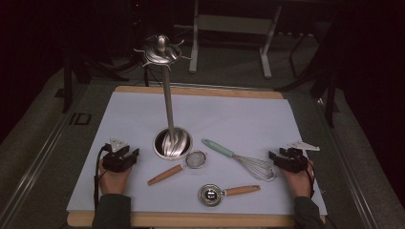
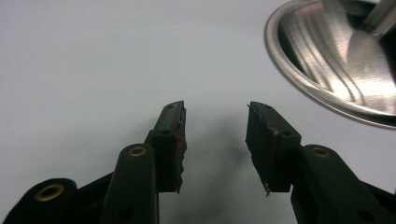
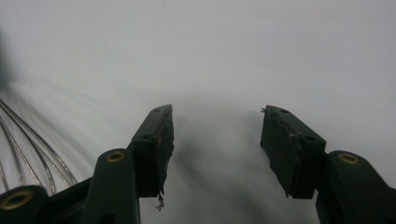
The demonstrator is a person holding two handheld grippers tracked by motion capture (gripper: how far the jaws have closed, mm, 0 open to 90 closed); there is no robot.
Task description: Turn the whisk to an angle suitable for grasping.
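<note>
A steel utensil stand [image 1: 168, 105] rises from a round swirled base [image 1: 173, 142] [image 2: 336, 70], with hooks around its top [image 1: 161, 51]. On the white mat lie a whisk [image 1: 241, 160] [image 3: 23, 154] with a mint handle, a small mesh strainer [image 1: 184, 165] with a wooden handle, and a steel measuring cup [image 1: 220, 193] with a wooden handle. My left gripper [image 1: 125, 153] [image 2: 215, 140] rests open at the mat's left, just left of the base. At the mat's right my right gripper [image 1: 278, 157] [image 3: 217, 149] is open and empty, the whisk's wires beside its left jaw.
The white mat [image 1: 229, 114] covers a wooden board [image 1: 191, 220] whose edge runs along the front. A metal frame's legs [image 1: 229, 28] stand on the floor behind the table. The mat's far half holds nothing besides the stand.
</note>
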